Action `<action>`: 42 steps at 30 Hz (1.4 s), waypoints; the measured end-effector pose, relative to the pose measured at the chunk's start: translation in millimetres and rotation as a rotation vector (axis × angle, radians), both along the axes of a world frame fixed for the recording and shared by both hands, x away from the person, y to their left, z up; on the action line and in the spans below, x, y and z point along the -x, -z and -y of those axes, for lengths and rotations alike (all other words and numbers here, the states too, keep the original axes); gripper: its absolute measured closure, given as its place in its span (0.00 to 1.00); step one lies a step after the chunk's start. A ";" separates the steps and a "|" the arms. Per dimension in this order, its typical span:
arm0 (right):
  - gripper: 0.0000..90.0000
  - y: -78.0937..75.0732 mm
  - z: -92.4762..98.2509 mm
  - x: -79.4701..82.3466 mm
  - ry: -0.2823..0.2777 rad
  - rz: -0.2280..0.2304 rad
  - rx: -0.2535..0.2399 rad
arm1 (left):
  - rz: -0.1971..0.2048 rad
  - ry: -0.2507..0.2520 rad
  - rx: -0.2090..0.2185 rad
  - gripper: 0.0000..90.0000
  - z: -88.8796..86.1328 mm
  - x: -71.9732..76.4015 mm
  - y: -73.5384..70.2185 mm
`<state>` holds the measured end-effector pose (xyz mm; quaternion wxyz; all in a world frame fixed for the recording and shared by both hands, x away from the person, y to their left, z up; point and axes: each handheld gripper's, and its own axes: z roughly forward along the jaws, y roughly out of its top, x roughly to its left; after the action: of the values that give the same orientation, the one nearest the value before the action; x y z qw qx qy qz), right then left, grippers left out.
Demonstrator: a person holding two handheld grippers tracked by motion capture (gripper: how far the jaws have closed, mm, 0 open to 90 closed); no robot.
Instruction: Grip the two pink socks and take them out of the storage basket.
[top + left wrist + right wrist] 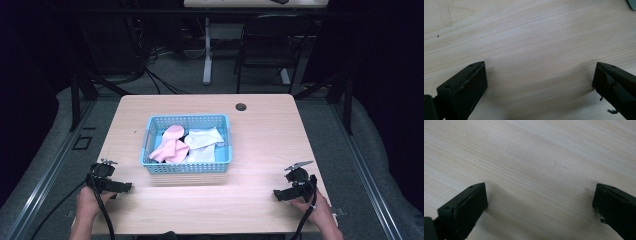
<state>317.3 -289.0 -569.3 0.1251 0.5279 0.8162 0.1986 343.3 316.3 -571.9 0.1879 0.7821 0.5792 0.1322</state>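
A light blue plastic basket stands in the middle of the wooden table. Inside it lie a crumpled pink cloth on the left and a white cloth on the right. My left gripper rests near the table's front left, in a hand, pointing right. My right gripper sits at the front right and points left. In the left gripper view the left gripper stands open over bare wood. The right gripper in its own view is equally wide open, nothing between its jaws.
A round cable hole sits in the table near its far edge. Behind the table stand a black chair and a desk leg, with cables on the floor. Dark rails run along both sides.
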 end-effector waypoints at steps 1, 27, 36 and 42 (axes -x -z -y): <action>0.00 0.0 0.0 0.0 0.000 0.000 0.000 | 0.001 0.000 0.000 0.00 0.0 0.0 0.1; 0.00 0.1 -0.5 -0.2 0.002 0.003 -0.001 | -0.036 0.010 0.079 0.00 -3.6 -2.3 -10.1; 0.00 0.8 -1.1 -0.6 0.005 0.013 -0.007 | -0.003 0.006 0.075 0.00 -2.9 -0.2 -30.5; 0.00 1.8 -1.1 0.0 0.015 0.031 -0.013 | 0.033 0.008 0.080 0.00 -1.2 -1.6 -51.0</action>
<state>317.3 -287.9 -571.1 0.1357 0.5317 0.8090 0.2108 344.8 317.5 -520.9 0.2290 0.7739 0.5779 0.1213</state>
